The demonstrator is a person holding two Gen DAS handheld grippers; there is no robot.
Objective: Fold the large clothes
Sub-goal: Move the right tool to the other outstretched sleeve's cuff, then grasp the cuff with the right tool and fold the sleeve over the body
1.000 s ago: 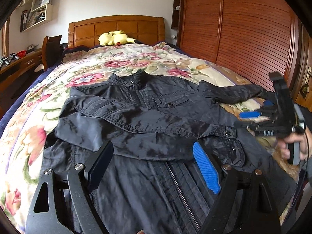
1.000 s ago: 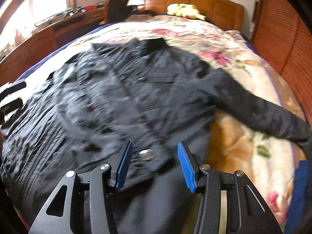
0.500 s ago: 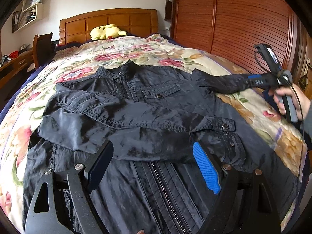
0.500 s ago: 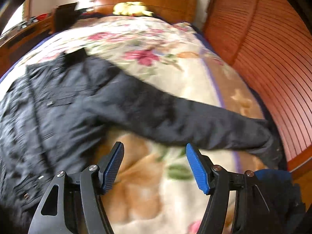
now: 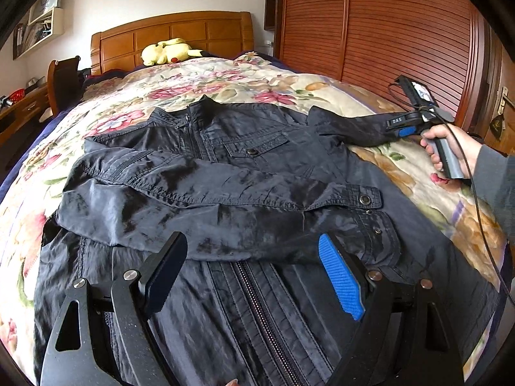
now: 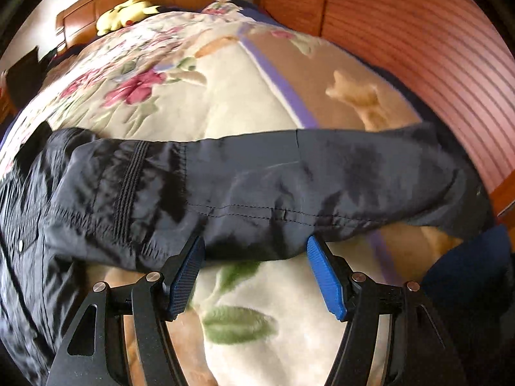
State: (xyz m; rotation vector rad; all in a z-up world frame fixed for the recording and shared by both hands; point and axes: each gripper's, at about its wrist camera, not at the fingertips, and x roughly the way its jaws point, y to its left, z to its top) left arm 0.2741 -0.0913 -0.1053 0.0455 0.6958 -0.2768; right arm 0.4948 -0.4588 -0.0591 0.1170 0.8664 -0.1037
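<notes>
A dark navy jacket [image 5: 225, 193] lies front up on the floral bedspread [image 5: 225, 77]. One sleeve is folded across the chest, its cuff [image 5: 363, 197] at the right. The other sleeve [image 6: 257, 189] stretches out to the right. My left gripper [image 5: 254, 267] is open and empty, hovering above the jacket's lower front near the zipper. My right gripper [image 6: 254, 267] is open, its fingertips at the near edge of the outstretched sleeve; it also shows in the left wrist view [image 5: 405, 128] at the sleeve's end.
A yellow plush toy [image 5: 167, 52] lies by the wooden headboard [image 5: 170, 38]. A slatted wooden wardrobe [image 5: 386, 32] runs along the bed's right side. A chair [image 5: 62, 77] and desk stand at the left.
My right gripper has swung from the jacket's body over to the outstretched sleeve and closed in on its near edge. The left gripper has barely moved.
</notes>
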